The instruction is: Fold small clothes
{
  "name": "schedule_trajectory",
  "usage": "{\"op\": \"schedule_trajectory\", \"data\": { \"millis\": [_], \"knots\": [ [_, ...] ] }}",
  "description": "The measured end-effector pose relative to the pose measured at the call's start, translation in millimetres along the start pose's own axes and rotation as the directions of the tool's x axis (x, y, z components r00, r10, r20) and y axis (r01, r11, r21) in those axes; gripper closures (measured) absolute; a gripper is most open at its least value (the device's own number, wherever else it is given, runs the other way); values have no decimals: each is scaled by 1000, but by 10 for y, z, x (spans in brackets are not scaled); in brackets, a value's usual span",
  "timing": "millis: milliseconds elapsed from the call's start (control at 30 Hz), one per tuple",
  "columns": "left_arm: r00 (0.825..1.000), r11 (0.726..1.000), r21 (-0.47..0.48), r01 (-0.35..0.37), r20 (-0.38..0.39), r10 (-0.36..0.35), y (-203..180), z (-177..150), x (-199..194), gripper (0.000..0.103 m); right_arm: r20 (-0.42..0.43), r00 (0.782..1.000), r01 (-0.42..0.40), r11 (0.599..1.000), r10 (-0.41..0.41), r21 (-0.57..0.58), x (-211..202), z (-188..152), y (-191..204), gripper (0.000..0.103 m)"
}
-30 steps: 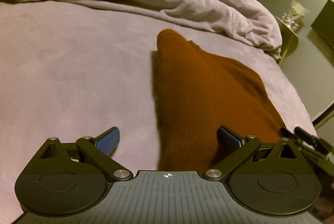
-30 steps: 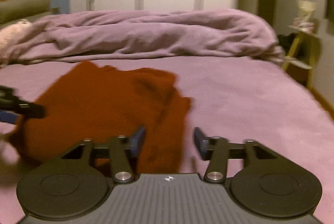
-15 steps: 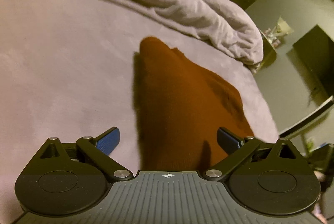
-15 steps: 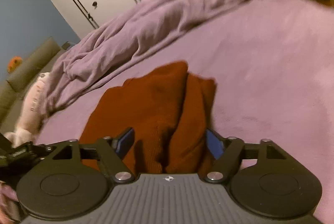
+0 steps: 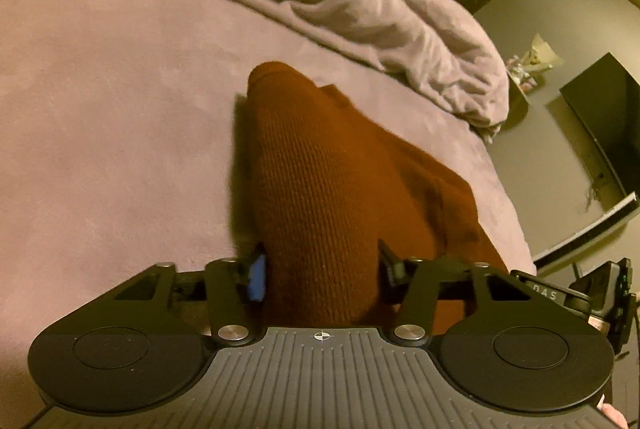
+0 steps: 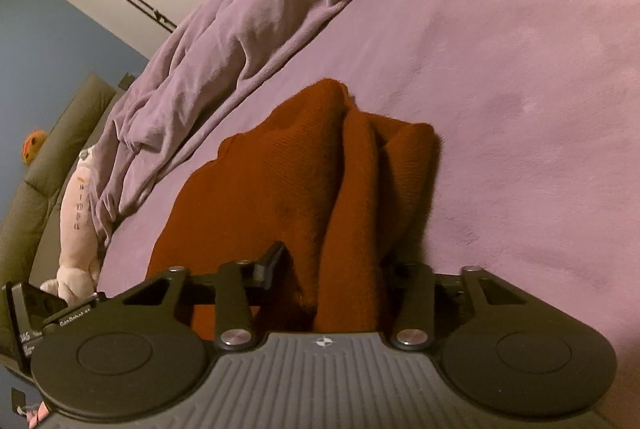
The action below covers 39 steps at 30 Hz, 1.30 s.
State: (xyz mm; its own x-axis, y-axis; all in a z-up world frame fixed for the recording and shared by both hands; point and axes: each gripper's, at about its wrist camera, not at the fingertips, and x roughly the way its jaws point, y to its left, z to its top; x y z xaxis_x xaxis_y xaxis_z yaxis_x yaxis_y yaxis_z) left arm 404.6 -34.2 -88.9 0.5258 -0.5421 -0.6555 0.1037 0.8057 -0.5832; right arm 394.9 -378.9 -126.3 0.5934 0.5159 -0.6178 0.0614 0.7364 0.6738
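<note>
A rust-brown knitted sweater point(image 5: 320, 169) lies bunched on the mauve bed cover point(image 5: 120, 149). In the left wrist view my left gripper point(image 5: 322, 269) is closing on a thick raised fold of it, and both pads touch the knit. In the right wrist view the sweater point(image 6: 280, 181) shows its other side. My right gripper point(image 6: 338, 265) is closing around a narrow upright ridge of cloth. The ridge leans on one finger, and a shadowed gap remains beside the other finger point(image 6: 274, 261). Each gripper's body shows at the edge of the other's view.
A crumpled mauve duvet point(image 5: 360, 1) is heaped along the far side of the bed. A pale plush toy point(image 6: 78, 213) lies by the grey headboard point(image 6: 48, 149). Past the bed's edge are a small side table point(image 5: 524, 77) and a dark screen point(image 5: 600, 125).
Both grippers have come down onto the sweater and narrowed their jaws around folds of it. The right view has rolled strongly, and the cloth between its fingers now stands up as a ridge.
</note>
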Motion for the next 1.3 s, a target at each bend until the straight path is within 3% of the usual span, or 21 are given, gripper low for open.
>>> {"op": "schedule_trajectory", "data": {
  "millis": [200,267,367,400,467,533,567,667,700,767,800,867,933,967,1033,1067,1100,1167,1300],
  "knots": [
    [998,995,101,-9,66,3,-170,52,-580,53,-10,998,-69,996,68,-63,-71,-41,459,71],
    [994,989,136,-66,92,54,-98,60,-859,51,-38,993,-119,989,115,-94,-24,-145,671,71],
    [978,973,120,-199,90,188,168,44,-1088,49,-71,988,-146,982,138,-116,106,-366,872,69],
    [966,961,108,-256,70,249,263,18,-1138,48,-83,989,-133,985,124,-112,151,-443,909,68],
    [949,944,103,-313,79,306,381,-64,-1297,51,-74,996,-59,992,51,-112,163,-608,974,64],
    [935,929,130,-345,133,329,400,-139,-1507,43,21,1000,27,985,-23,-170,-16,-742,1059,62],
    [920,916,141,-375,177,350,380,-172,-1604,37,71,996,65,978,-52,-198,-140,-809,1117,61],
    [884,894,139,-425,276,377,280,-232,-1714,27,213,973,152,931,-83,-331,-411,-1045,1425,62],
    [884,897,133,-421,283,372,244,-239,-1685,27,241,967,175,905,-83,-389,-443,-1137,1543,64],
    [902,916,124,-383,263,342,189,-310,-1615,23,273,959,202,845,-69,-495,-440,-1367,1776,80],
    [911,920,132,-369,247,330,176,-362,-1575,23,278,959,208,818,-61,-536,-415,-1479,1864,81],
    [906,901,173,-399,227,358,136,-489,-1447,23,251,966,206,770,-62,-604,-343,-1627,1926,86],
    [902,882,212,-420,204,381,128,-625,-1337,23,260,954,289,684,-149,-670,-213,-1762,1924,92],
    [911,890,216,-403,188,367,144,-678,-1318,23,271,942,332,646,-196,-687,-162,-1798,1884,92],
    [930,908,208,-365,139,341,176,-761,-1271,23,289,928,372,618,-235,-693,-138,-1820,1755,96],
    [934,913,202,-355,122,336,184,-792,-1249,23,327,905,425,588,-272,-688,-133,-1829,1744,95],
    [935,916,192,-352,124,333,205,-816,-1247,23,338,897,443,579,-287,-684,-126,-1837,1753,94],
    [935,924,156,-350,116,334,251,-814,-1238,20,298,914,406,654,-275,-639,-209,-1746,1684,94],
    [921,915,115,-386,104,375,335,-828,-1182,6,288,906,421,603,-309,-677,-114,-1740,1741,94]
  ]
}}
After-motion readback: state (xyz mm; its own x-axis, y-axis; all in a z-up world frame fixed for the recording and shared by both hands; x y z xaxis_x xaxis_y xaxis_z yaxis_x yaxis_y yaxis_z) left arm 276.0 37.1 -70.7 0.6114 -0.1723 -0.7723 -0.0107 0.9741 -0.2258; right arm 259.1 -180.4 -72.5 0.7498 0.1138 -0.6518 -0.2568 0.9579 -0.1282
